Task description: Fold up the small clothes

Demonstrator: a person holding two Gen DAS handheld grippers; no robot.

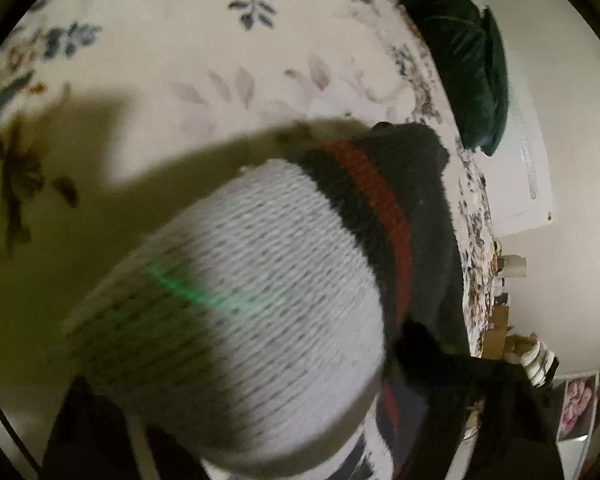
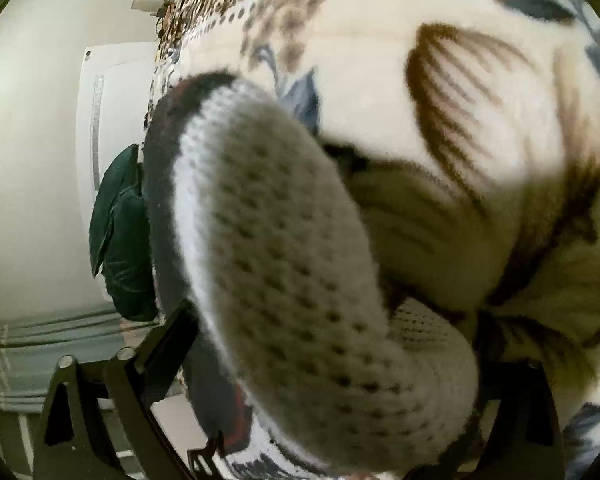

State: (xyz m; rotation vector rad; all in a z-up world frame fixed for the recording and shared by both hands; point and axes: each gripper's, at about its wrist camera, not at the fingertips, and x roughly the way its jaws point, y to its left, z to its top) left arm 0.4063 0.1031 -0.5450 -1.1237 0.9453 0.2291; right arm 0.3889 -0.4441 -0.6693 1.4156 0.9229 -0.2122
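While each claw, left (image 1: 260, 420) and right (image 2: 320, 420), seemingly pinches the knit sock (image 1: 236, 304) filling frame centre above the floral bedspread (image 1: 160, 40), a loose grip could drop it.

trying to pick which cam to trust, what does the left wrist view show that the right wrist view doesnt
Only the left wrist view shows the sock's red stripe running across the dark cuff, and a pink picture at lower right.

Only the right wrist view shows striped fabric at lower left and large brown leaf prints.

Both show the white knit sock close to the lens, the floral bedspread, a dark green cushion and the white wall.
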